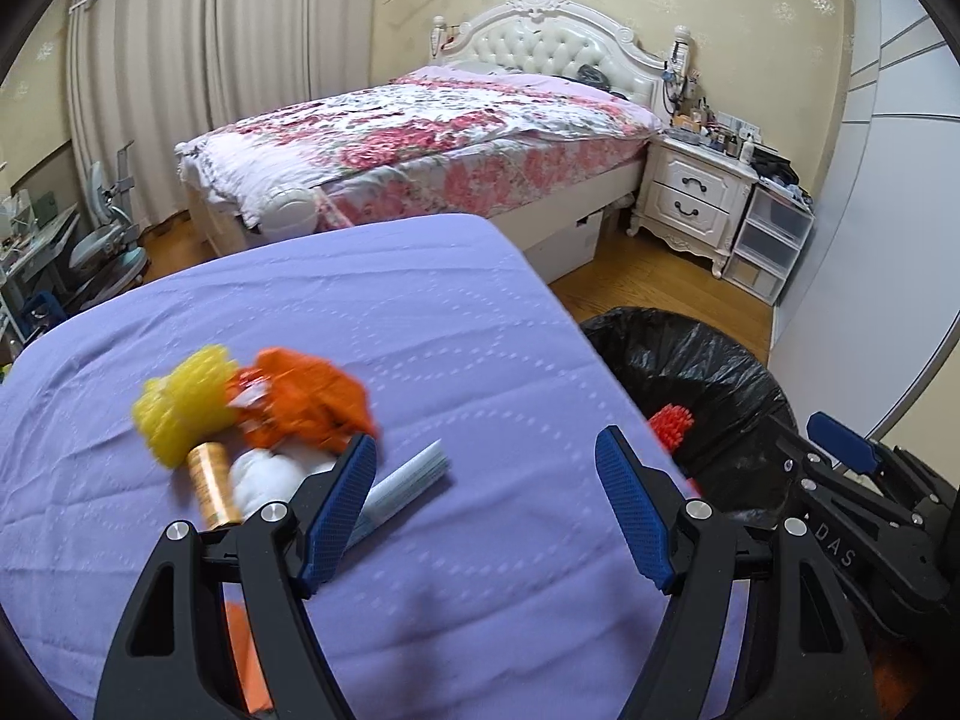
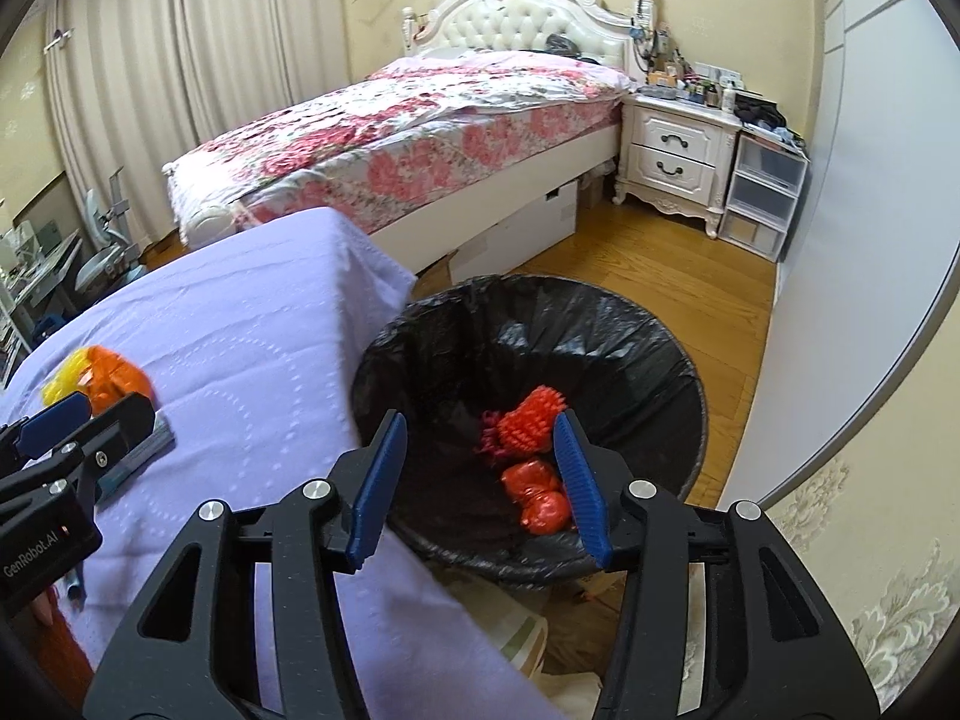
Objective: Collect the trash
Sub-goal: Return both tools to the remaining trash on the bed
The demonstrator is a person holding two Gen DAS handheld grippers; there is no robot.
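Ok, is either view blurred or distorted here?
Left wrist: trash pile on the purple cover is motion-smeared, the bed behind sharper. Right wrist: bin contents fairly crisp. Both: heavy fisheye bending, dark corners.

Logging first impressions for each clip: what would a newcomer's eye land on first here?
Probably the bright pile of yellow and orange trash on the purple cover, just ahead of the open left gripper. Next, the black-lined bin on the floor beside the cover, with red scraps already in it and the open, empty right gripper above it. Behind both, the floral bed fills the room.
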